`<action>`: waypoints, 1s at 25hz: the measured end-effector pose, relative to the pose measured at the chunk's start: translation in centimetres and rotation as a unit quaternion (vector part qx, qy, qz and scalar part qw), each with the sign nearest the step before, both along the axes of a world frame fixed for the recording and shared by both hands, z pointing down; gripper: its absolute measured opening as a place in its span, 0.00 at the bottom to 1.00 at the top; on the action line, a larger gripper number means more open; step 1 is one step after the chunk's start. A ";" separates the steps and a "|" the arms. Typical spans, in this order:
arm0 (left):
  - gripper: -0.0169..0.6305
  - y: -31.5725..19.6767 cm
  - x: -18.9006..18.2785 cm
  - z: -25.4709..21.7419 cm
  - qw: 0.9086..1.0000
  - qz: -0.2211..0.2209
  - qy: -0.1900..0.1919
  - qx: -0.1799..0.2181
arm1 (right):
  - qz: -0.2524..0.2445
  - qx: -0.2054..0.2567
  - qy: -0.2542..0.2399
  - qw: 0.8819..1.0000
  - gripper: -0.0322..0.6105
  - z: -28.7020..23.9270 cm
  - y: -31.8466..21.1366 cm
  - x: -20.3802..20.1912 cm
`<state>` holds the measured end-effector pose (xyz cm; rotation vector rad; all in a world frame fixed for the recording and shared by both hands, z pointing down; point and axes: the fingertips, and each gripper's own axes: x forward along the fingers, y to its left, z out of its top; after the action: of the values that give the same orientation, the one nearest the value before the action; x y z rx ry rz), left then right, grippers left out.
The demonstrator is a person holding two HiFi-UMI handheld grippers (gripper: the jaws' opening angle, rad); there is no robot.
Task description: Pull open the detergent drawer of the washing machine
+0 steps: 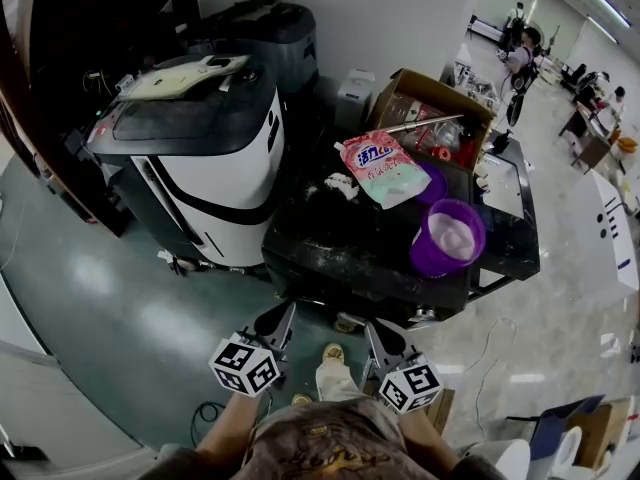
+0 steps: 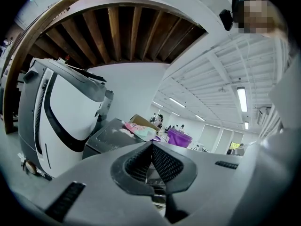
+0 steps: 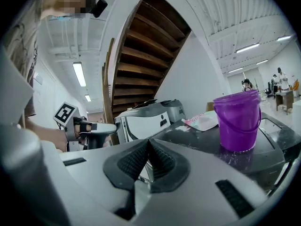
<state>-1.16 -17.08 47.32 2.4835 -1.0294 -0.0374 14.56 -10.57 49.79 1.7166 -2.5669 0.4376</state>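
Note:
A white machine with a black lid and black curved trim (image 1: 205, 158) stands at the left, also in the left gripper view (image 2: 70, 112). Beside it is a low black-topped appliance (image 1: 330, 243). I cannot make out a detergent drawer on either. My left gripper (image 1: 288, 311) and right gripper (image 1: 373, 328) hang side by side in front of the black appliance, short of its front edge and touching nothing. Both are shut and empty, their ribbed pads meeting at the left gripper's tip (image 2: 151, 145) and the right gripper's tip (image 3: 149, 140).
On the black top lie a pink detergent bag (image 1: 383, 166), a purple bucket (image 1: 447, 236) and an open cardboard box (image 1: 430, 108). A dark grey machine (image 1: 270, 28) stands behind the white one. A wooden staircase (image 3: 141, 55) rises at the left. People stand far back at the right.

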 end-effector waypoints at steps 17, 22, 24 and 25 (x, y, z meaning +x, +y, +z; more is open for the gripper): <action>0.21 -3.1 0.5 2.9 0.997 0.019 0.054 -0.060 | -0.012 -0.014 -0.004 1.000 0.06 1.1 -3.7 0.4; 0.41 -3.4 1.0 4.5 0.991 0.050 0.090 -0.085 | -0.011 -0.021 -0.003 1.000 0.05 1.4 -3.9 0.4; 0.47 -3.6 1.3 5.4 0.989 0.058 0.097 -0.094 | -0.011 -0.024 -0.001 1.000 0.05 1.6 -3.9 0.4; 0.50 -3.7 1.3 5.9 0.988 0.060 0.103 -0.100 | -0.011 -0.026 0.000 1.000 0.06 1.7 -3.9 0.3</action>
<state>0.17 -20.82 53.23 2.2976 -0.7586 -0.1432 14.89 -14.49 51.45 1.6696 -2.5488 0.4989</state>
